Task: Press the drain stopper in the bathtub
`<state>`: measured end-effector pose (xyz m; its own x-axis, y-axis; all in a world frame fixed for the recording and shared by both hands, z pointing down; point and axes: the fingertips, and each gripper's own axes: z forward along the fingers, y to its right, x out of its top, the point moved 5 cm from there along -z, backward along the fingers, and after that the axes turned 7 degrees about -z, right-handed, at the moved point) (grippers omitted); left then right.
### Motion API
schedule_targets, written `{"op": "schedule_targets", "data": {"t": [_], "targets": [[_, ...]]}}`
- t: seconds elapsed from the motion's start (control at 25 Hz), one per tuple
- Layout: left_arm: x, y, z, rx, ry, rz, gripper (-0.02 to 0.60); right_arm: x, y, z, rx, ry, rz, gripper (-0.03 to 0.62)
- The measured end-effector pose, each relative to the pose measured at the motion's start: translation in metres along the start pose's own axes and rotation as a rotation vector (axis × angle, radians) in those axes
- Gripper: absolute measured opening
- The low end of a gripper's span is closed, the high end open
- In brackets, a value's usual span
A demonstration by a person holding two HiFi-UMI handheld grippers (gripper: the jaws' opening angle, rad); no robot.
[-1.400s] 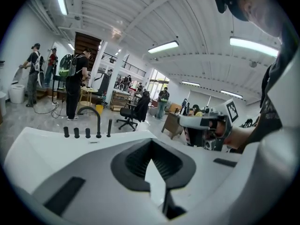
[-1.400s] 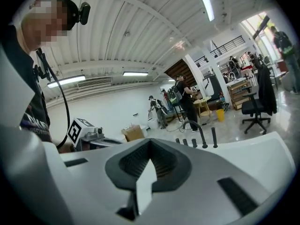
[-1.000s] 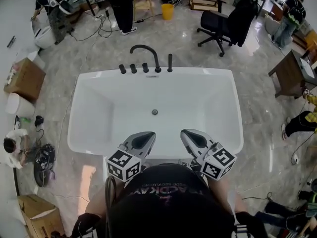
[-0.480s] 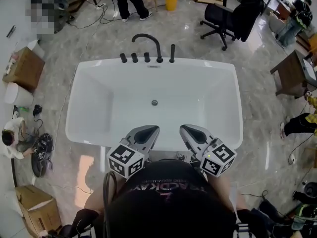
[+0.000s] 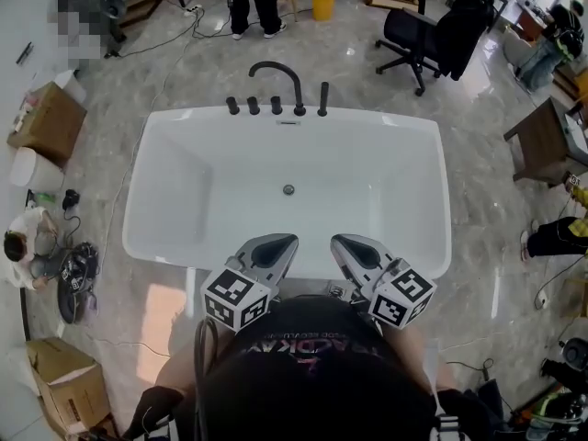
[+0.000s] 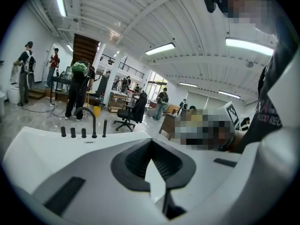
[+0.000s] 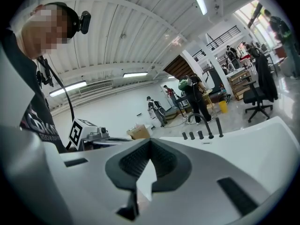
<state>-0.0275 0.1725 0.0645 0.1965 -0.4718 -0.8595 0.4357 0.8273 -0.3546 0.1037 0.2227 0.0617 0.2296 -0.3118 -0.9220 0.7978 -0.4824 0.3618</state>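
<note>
Two tools hang side by side above the near edge of one white, glossy, rectangular bathtub (image 5: 138,186) with rounded inner corners. The left tool (image 5: 280,243), grey and white plastic with dark ribbed pads, has its jaws brought together at the tips with nothing between them. The right tool (image 5: 347,243), of the same make, is likewise closed and empty. They sit near each other but do not touch. One small, round, metallic drain stopper (image 5: 288,189) lies in the middle of the tub floor, well apart from both tools and ahead of the gap between them. On the far rim stands a row of matte black fittings: three short cylindrical knobs (image 5: 254,105), one arched tubular spout (image 5: 276,70) and one taller slim rod (image 5: 322,99). Just below them on the tub's inner wall is one narrow overflow slot (image 5: 288,122). The tub stands on a polished grey marble-patterned floor (image 5: 478,209). Beyond it are one black office chair on castors (image 5: 413,30) and one yellow bucket (image 5: 322,5). To the left are two brown cardboard boxes, one far (image 5: 46,122) and one near (image 5: 64,393).
</note>
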Motion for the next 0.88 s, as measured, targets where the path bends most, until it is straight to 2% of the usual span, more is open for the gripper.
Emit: {"op": "schedule_targets", "data": {"t": [0.88], "targets": [[-0.0047, 0.0033, 0.0010, 0.021, -0.005, -0.009, 0.006, -0.0099, -0.0019, 0.0028, 0.045, -0.029, 0.025, 0.011]]}}
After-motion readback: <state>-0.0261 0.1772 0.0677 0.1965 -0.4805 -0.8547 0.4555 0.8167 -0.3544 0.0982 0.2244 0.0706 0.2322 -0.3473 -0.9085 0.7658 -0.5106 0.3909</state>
